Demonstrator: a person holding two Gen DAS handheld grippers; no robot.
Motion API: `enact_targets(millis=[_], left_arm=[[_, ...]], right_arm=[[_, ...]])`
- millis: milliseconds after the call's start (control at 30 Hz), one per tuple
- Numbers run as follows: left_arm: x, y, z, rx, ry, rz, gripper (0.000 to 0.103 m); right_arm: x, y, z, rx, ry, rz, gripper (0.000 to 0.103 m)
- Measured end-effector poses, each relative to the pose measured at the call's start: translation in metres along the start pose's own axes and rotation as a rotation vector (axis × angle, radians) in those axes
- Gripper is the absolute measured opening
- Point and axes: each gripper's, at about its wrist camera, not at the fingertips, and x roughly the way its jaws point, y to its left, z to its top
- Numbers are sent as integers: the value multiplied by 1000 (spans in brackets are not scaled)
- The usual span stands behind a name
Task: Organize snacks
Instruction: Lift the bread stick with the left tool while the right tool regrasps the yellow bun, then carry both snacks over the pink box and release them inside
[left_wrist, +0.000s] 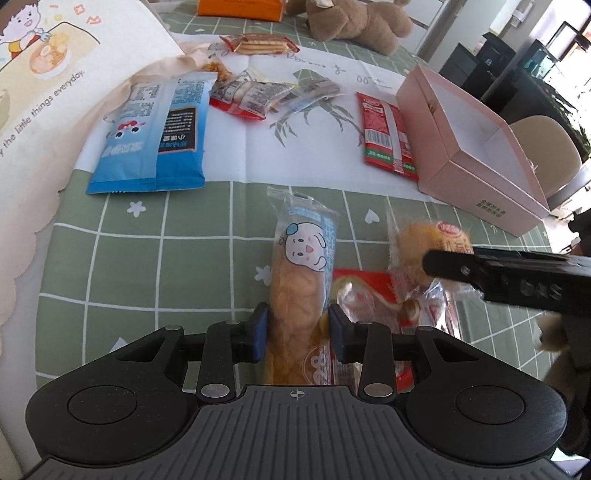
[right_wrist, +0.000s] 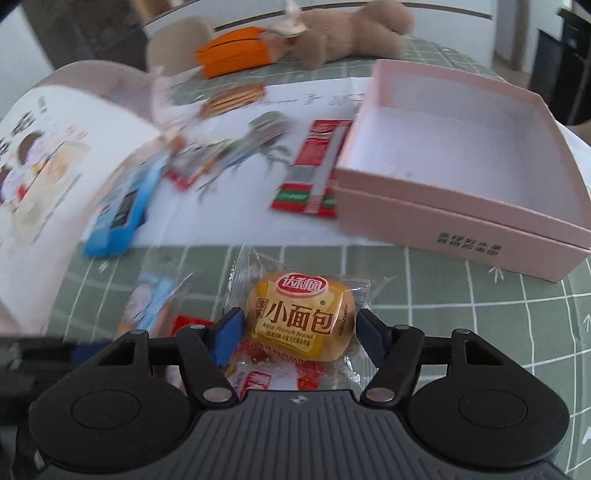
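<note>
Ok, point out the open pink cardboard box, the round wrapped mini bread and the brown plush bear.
Pink cardboard box (right_wrist: 461, 218), right wrist view, front wall.
Round wrapped mini bread (right_wrist: 301, 319), right wrist view, label.
Brown plush bear (left_wrist: 351, 18), left wrist view, body.

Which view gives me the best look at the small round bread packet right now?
The right wrist view: the mini bread packet sits centred between the right gripper fingers, label readable. In the left wrist view it lies off to the right, partly hidden behind that gripper's finger.

A lived-in home dining spot: a round table under a green checked tablecloth (left_wrist: 110, 258) holds a brown plush teddy bear (left_wrist: 351, 18) and a cartoon-printed cream tote bag (left_wrist: 44, 74), with beige upholstered chairs (left_wrist: 550, 147) beside.
</note>
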Motion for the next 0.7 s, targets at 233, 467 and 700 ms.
enact_targets(millis=[233, 467, 700], left_arm=[[2, -1, 2, 4, -7, 0, 39], [3, -4, 3, 30, -7, 9, 39], [5, -10, 7, 80, 2, 14, 38]], right_arm=[[-3, 4, 6, -50, -26, -42, 85], [24, 5, 13, 23, 38, -34, 79], [-15, -10, 0, -24, 10, -56, 75]])
